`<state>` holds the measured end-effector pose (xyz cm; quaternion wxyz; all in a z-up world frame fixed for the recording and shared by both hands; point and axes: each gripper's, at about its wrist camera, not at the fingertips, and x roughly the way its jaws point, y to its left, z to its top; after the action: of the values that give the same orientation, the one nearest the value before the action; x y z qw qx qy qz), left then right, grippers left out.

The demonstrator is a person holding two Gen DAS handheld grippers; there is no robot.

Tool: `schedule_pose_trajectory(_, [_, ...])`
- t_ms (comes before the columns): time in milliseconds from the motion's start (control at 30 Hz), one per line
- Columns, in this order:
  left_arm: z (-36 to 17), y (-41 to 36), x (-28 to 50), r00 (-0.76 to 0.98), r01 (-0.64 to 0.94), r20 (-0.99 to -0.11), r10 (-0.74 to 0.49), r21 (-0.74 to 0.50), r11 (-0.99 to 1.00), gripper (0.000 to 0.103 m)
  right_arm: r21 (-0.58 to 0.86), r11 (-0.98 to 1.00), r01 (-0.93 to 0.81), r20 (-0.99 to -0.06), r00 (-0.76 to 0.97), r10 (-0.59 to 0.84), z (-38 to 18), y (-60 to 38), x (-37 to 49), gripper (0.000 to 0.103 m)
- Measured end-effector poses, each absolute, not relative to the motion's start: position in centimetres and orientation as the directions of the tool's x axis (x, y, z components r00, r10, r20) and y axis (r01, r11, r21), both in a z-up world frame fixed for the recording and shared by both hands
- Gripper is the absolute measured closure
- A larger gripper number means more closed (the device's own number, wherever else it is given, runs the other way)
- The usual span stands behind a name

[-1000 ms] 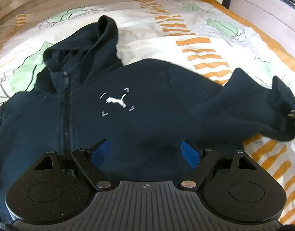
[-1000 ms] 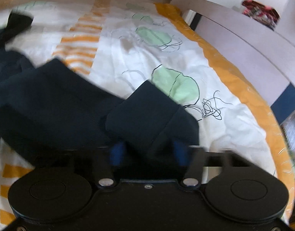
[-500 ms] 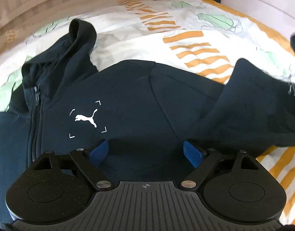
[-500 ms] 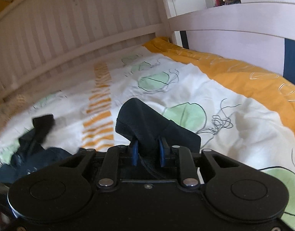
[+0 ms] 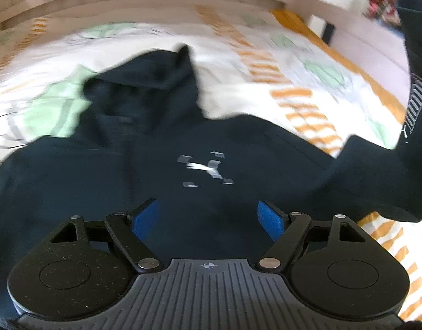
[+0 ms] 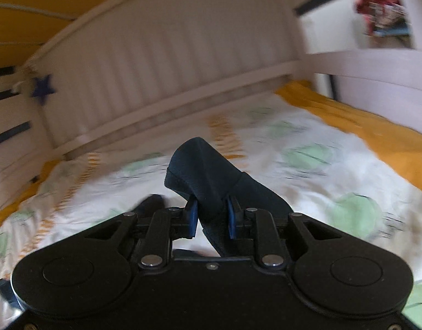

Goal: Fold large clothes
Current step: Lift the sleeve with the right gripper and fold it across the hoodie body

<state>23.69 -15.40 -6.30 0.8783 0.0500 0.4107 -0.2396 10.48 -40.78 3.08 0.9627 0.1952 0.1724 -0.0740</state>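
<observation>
One dark navy hoodie lies front-up on the bed, hood toward the far headboard, chest logo facing up. Two tools are in view. The left tool hovers over the lower chest with its blue pads spread wide, gripping nothing. The right tool is clamped on the sleeve cuff, lifted clear of the bedding; in the left view that sleeve rises at the right edge. The step appears to be folding the sleeve across the body. To do it well, carry the cuff leftward over the chest, keep the cloth taut, and pin the shoulder line with the free tool. Count: one garment, one hood, one raised sleeve.
</observation>
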Motion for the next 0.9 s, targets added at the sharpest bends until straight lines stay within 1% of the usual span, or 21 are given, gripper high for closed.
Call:
schedule_pose_trajectory(133, [-4.4, -9.8, 24.1, 0.592, 0.391, -0.720, -0.361, -0.135, 0.910, 0.025, 0.339, 0.936, 0.089, -0.337, 0.941, 0.033, 4.3, -35.3, 13.2, 0.072])
schedule_pose_trajectory(300, [-3.1, -3.0, 24.5, 0.644, 0.283, -0.697, -0.315, -0.165, 0.945, 0.025, 0.347, 0.936, -0.061, -0.337, 0.923, 0.185, 3.5, -28.0, 17.1, 0.072])
schedule_pose_trajectory(433, [-3.3, 1.9, 24.4, 0.666, 0.200, -0.689, -0.285, -0.202, 0.959, 0.025, 0.352, 0.923, -0.156, -0.373, 0.881, 0.291, 1.6, -22.7, 19.7, 0.072])
schedule_pose_trajectory(533, [-4.1, 4.8, 24.4, 0.662, 0.160, -0.688, -0.299, -0.260, 0.952, 0.025, 0.355, 0.910, -0.214, -0.414, 0.837, 0.358, -0.8, -18.9, 21.4, 0.072])
schedule_pose_trajectory(633, [-5.2, 7.2, 24.4, 0.649, 0.120, -0.693, -0.314, -0.315, 0.942, 0.024, 0.324, 0.911, -0.254, -0.459, 0.800, 0.387, -3.4, -15.6, 22.2, 0.071])
schedule_pose_trajectory(667, [-5.6, 7.8, 24.4, 0.645, 0.111, -0.693, -0.322, -0.333, 0.937, 0.023, 0.304, 0.916, -0.263, -0.479, 0.789, 0.386, -4.2, -14.4, 22.4, 0.070])
schedule_pose_trajectory(700, [-5.9, 8.3, 24.3, 0.643, 0.107, -0.692, -0.328, -0.344, 0.933, 0.023, 0.288, 0.919, -0.270, -0.496, 0.779, 0.384, -5.0, -13.6, 22.5, 0.064])
schedule_pose_trajectory(767, [-6.4, 8.7, 24.4, 0.634, 0.104, -0.696, -0.337, -0.355, 0.929, 0.022, 0.265, 0.920, -0.289, -0.521, 0.760, 0.388, -6.3, -12.2, 22.4, 0.063])
schedule_pose_trajectory(800, [-6.5, 8.8, 24.5, 0.631, 0.107, -0.697, -0.339, -0.355, 0.929, 0.020, 0.249, 0.923, -0.294, -0.538, 0.751, 0.384, -6.8, -11.7, 22.2, 0.060])
schedule_pose_trajectory(833, [-6.5, 8.7, 24.6, 0.631, 0.114, -0.697, -0.342, -0.352, 0.929, 0.019, 0.233, 0.925, -0.301, -0.550, 0.744, 0.380, -7.2, -11.4, 22.0, 0.057])
schedule_pose_trajectory(900, [-6.5, 8.5, 24.7, 0.632, 0.127, -0.695, -0.343, -0.344, 0.930, 0.018, 0.211, 0.927, -0.311, -0.559, 0.739, 0.376, -7.7, -11.7, 20.9, 0.043])
